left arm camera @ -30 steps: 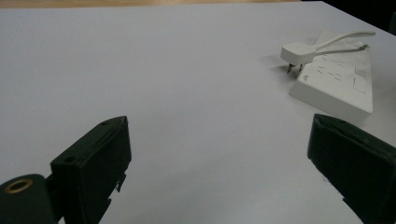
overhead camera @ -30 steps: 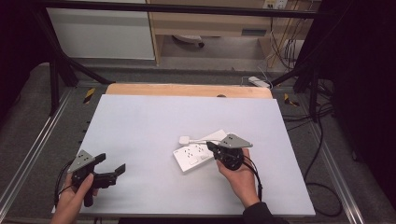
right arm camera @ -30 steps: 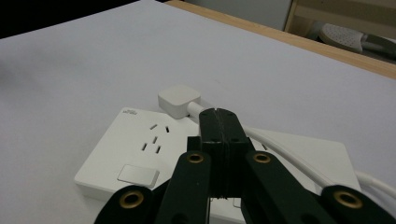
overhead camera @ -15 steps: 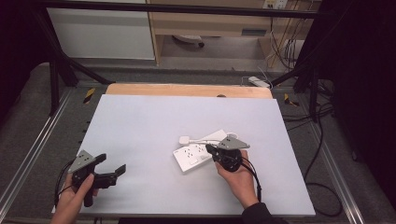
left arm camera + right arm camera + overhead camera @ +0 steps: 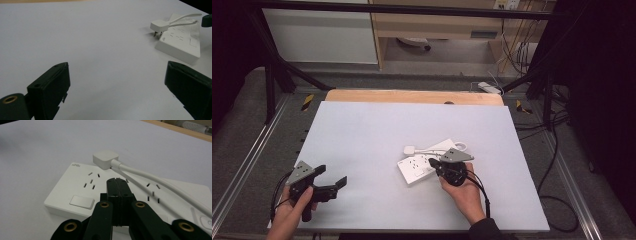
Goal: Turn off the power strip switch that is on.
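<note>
A white power strip (image 5: 416, 168) lies flat right of the table's middle, with several sockets and a switch (image 5: 80, 202) on top. Its white plug (image 5: 409, 149) rests off the strip's far-left corner, prongs down (image 5: 158, 25), and the white cable (image 5: 152, 181) runs back across the strip (image 5: 75, 182). My right gripper (image 5: 433, 163) is shut with nothing between its jaws, and its tip (image 5: 117, 180) hovers low over the strip's middle, beside the cable. My left gripper (image 5: 333, 179) is held open near the front left corner, its jaws wide apart (image 5: 117, 72) and aimed toward the strip (image 5: 181, 43).
The white table top (image 5: 377, 130) has a wooden strip (image 5: 412, 96) along its far edge. Metal rails run down both sides of the table (image 5: 247, 155). Cables (image 5: 557, 200) lie on the floor to the right.
The right gripper has edged slightly left over the power strip, still shut. The left gripper has stayed in place, open.
</note>
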Motion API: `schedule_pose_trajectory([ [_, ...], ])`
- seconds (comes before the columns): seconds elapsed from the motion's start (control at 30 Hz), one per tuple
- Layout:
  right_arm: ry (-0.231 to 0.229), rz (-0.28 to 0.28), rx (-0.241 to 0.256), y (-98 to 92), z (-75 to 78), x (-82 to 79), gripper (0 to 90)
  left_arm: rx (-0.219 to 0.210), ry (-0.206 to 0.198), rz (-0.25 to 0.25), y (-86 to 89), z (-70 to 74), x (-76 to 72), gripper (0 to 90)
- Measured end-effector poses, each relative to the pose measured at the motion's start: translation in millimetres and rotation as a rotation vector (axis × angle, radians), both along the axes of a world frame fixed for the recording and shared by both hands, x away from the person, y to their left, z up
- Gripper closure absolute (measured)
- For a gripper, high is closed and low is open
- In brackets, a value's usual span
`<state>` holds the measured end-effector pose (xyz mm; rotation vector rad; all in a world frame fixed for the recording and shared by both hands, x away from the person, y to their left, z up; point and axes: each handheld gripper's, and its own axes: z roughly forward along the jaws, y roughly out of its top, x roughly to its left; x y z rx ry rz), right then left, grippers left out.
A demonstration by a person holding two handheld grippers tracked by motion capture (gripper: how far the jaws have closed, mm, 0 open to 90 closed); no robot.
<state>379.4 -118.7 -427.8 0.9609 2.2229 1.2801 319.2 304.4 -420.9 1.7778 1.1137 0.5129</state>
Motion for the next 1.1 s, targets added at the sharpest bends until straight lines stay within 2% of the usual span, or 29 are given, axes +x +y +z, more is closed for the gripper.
schedule_pose_trajectory([
  [0.6, 0.028, 0.020, -0.036, 9.1, -10.8, -1.2, 90.0, 0.006, -0.004, 0.000, -0.2, 0.3, -0.1, 6.2],
  [1.1, 0.037, 0.016, -0.042, 10.9, -16.0, 0.7, 90.0, 0.003, -0.010, 0.003, 0.6, 0.9, -0.2, 6.2],
])
